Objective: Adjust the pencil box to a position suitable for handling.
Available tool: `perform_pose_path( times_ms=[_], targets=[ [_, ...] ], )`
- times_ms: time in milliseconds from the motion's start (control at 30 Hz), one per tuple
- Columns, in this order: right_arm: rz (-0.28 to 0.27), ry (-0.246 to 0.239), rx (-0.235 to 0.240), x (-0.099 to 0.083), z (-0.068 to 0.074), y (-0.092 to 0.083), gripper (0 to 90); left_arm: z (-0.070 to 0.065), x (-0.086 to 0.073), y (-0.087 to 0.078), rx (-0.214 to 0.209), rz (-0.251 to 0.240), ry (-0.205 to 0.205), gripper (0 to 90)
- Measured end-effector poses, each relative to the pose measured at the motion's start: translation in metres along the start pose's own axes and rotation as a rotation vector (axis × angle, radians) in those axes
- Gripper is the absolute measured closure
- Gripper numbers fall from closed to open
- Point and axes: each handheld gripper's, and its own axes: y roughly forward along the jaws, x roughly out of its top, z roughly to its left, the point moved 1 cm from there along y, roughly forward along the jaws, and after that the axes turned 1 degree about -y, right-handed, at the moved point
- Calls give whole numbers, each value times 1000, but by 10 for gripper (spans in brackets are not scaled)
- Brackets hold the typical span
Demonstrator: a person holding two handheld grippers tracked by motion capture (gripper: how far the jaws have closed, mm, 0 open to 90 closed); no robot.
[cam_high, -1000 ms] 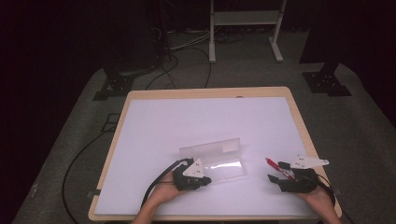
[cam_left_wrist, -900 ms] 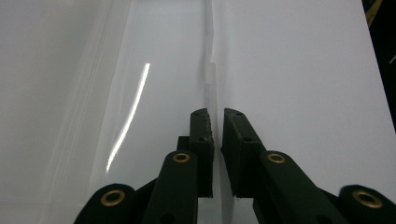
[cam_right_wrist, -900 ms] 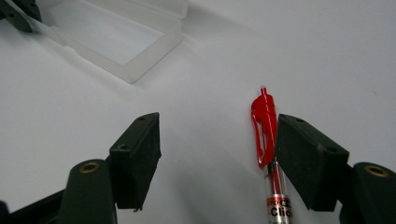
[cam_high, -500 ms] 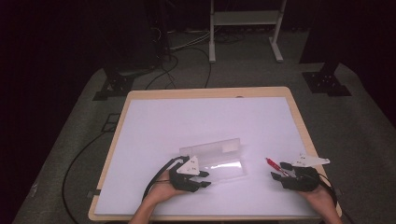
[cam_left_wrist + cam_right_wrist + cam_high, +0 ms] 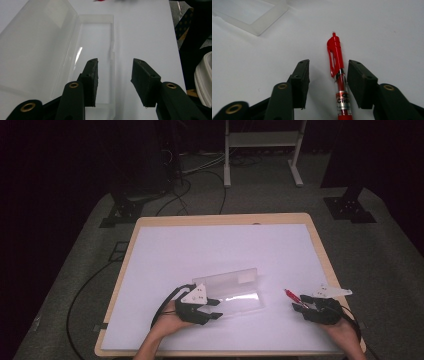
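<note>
Left gripper (image 5: 113, 75): jaws spread over the near-left end wall of the clear plastic case (image 5: 235, 292).
Right gripper (image 5: 328, 83): jaws spread around the red pen (image 5: 339, 82), near right on the white table (image 5: 210, 250).
Case: lid open, centre near.

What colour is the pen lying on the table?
Red: the red plastic click pen has a clear barrel lower down. The right gripper view shows it best.

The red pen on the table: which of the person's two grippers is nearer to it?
Right. The right gripper has its open jaws either side of the red pen; the left gripper is across the table at the clear plastic case.
</note>
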Motion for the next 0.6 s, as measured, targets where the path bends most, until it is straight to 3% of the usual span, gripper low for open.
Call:
perform_pose_path(
  times_ms=[600],
  targets=[
    [18,-2,-29,0,0,0,701,-1,4,-21,3,-27,5,478]
  ],
)
